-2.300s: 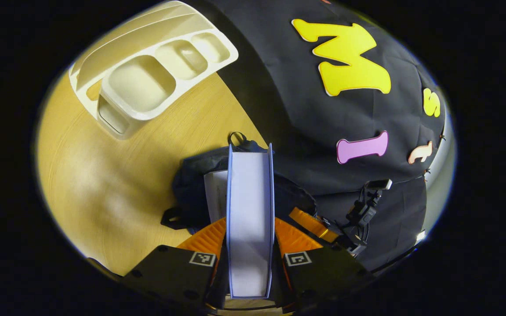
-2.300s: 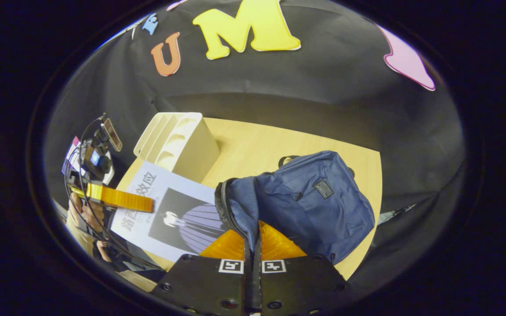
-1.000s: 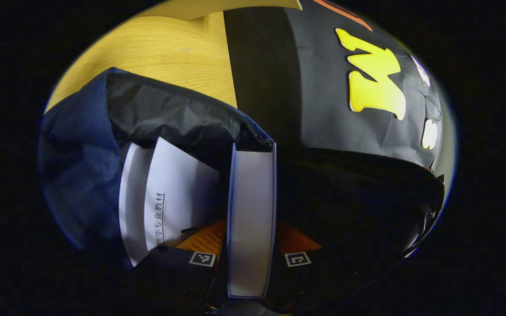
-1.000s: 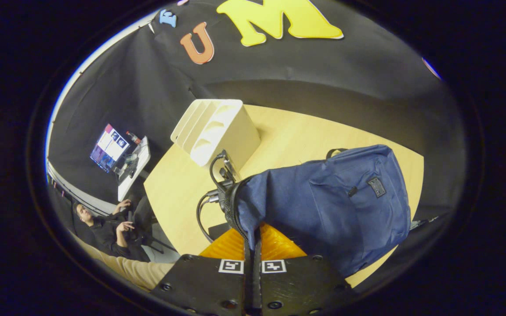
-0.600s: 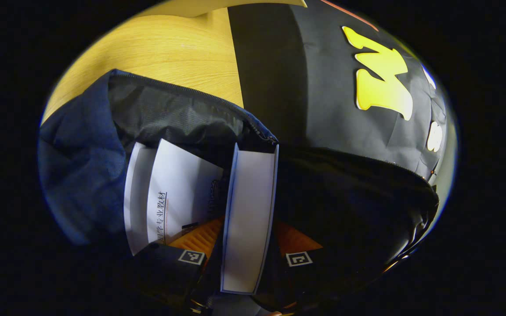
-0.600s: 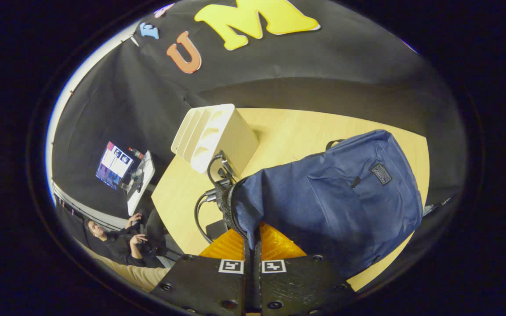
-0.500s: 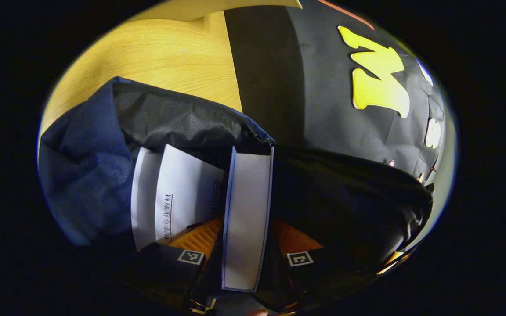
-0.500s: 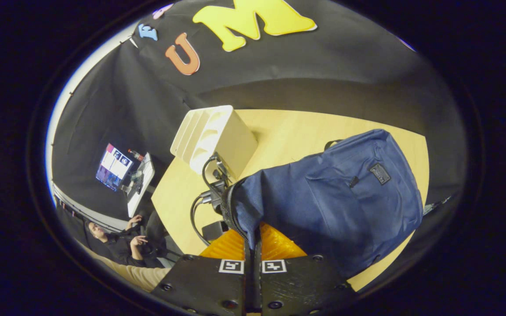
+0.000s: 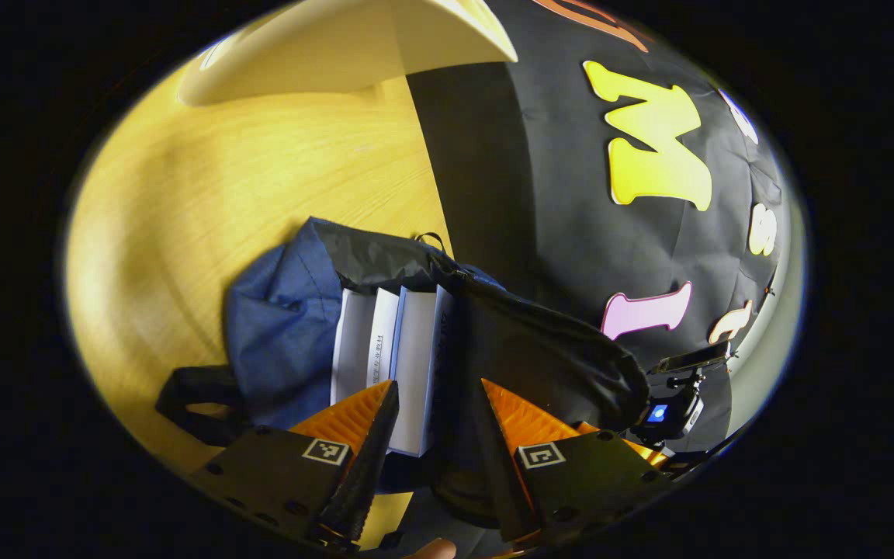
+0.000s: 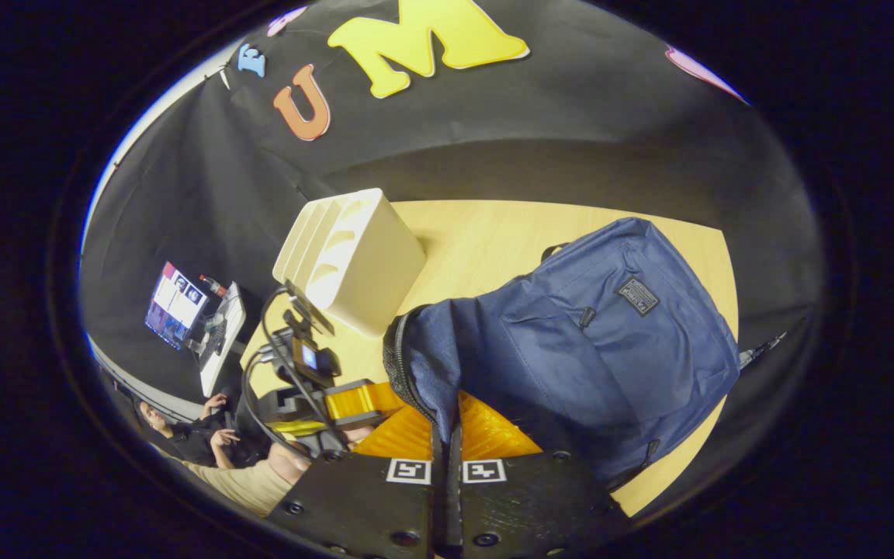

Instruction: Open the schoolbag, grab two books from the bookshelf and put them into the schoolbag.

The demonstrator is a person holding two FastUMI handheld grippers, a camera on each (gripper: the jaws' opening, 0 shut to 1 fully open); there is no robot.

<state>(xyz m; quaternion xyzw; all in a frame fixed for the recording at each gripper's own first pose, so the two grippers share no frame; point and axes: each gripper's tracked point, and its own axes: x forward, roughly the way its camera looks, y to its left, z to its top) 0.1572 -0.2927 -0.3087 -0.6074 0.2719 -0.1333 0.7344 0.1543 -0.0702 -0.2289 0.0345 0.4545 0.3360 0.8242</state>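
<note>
In the left gripper view, the left gripper (image 9: 431, 411) has let go of the book (image 9: 414, 365) it clamped half a second ago and pulled back; its ribbed fingers stand spread and empty above the bag's mouth. That book now stands beside another book (image 9: 363, 335) inside the blue cloth schoolbag (image 9: 284, 334) on the wooden table (image 9: 183, 202). In the right gripper view, the right gripper (image 10: 447, 435) stays pinched on the schoolbag's zippered rim, with the cream plastic bookshelf (image 10: 354, 260) behind.

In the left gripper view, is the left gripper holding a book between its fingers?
No. The left gripper is open with its fingers spread, and the two books stand apart from them inside the open schoolbag.
</note>
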